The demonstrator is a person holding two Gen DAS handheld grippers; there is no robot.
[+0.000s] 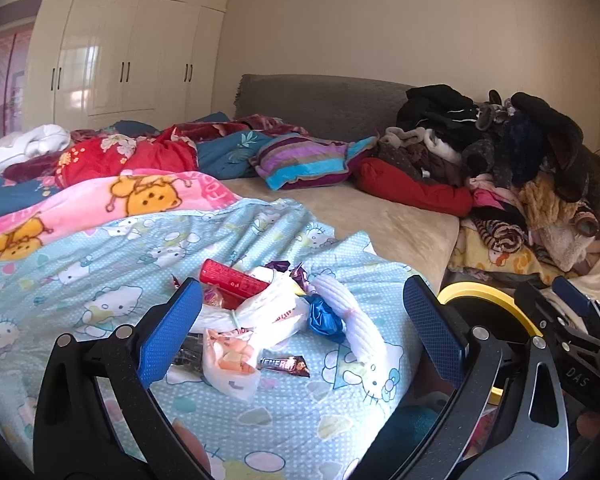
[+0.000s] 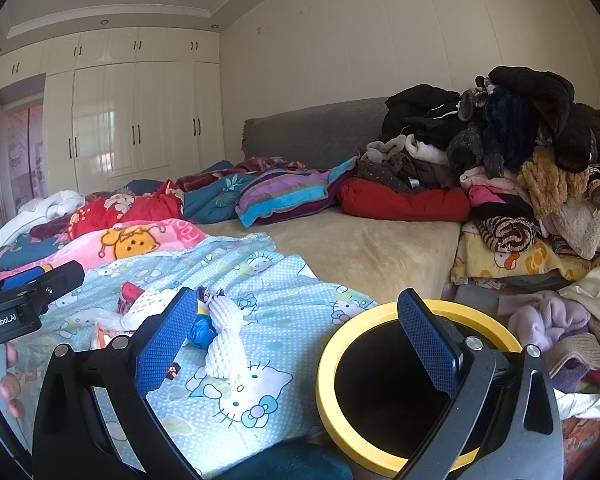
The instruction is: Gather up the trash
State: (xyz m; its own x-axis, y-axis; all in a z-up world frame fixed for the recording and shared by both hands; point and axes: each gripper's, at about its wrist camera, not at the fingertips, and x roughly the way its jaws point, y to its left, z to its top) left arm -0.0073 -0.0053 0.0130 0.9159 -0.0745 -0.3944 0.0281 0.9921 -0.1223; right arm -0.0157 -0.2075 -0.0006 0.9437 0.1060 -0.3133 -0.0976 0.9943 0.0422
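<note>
Fingers (image 1: 172, 324) both sides spread wide, holding nothing.

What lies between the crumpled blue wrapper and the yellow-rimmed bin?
In the right wrist view, the white foam net sleeve and bare blanket lie between the blue wrapper and the bin.

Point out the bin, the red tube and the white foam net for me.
bin (image 2: 380, 316): right wrist view, on the far part of its yellow rim.
red tube (image 1: 230, 278): left wrist view, mid-length on its red body.
foam net (image 1: 360, 326): left wrist view, on the middle of its ribbed white sleeve.
</note>
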